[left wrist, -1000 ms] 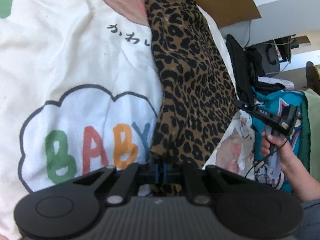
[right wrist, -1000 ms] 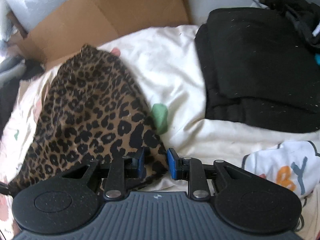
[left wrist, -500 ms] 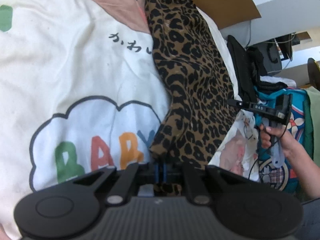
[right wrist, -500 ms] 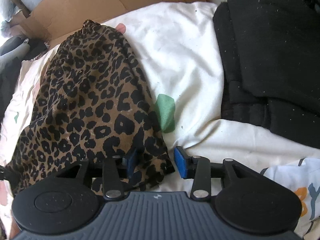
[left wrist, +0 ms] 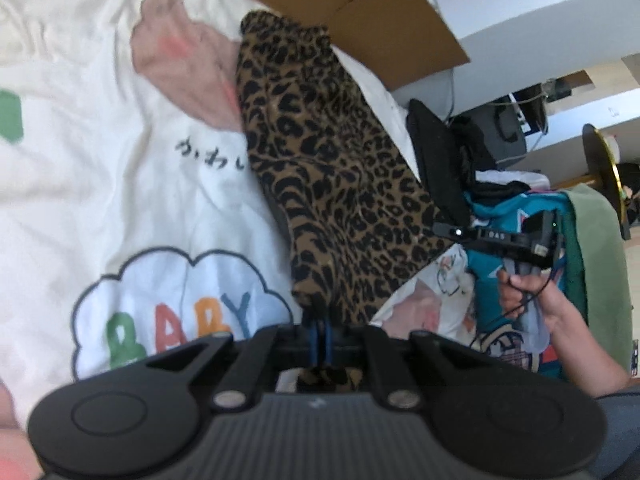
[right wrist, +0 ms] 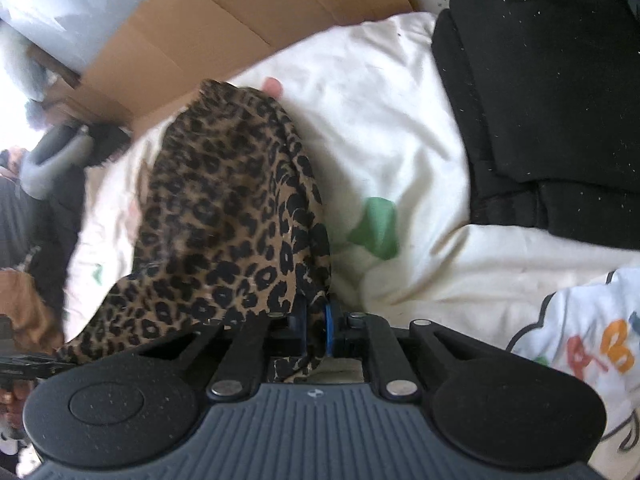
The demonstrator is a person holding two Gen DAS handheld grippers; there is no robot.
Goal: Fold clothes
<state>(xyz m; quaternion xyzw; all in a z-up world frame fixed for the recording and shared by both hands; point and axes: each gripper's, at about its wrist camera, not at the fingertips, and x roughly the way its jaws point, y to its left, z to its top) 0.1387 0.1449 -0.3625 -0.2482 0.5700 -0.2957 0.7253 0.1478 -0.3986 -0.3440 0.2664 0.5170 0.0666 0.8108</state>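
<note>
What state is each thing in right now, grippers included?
Left gripper: jaws shut on one end of the leopard garment.
Right gripper: jaws closing, leopard fabric pinched between them.
Leopard garment: stretched lengthwise, held at two corners, far end resting on the sheet.
Sheet: spread flat, lightly wrinkled.
Black clothes: folded, stacked at the sheet's edge.
Cardboard: propped behind the sheet.

- Bright daylight on the white blanket (right wrist: 380, 128); glare washes out the corner left of the cardboard (right wrist: 200, 36).
- Fisheye bends the edges; both views slightly motion-blurred.
</note>
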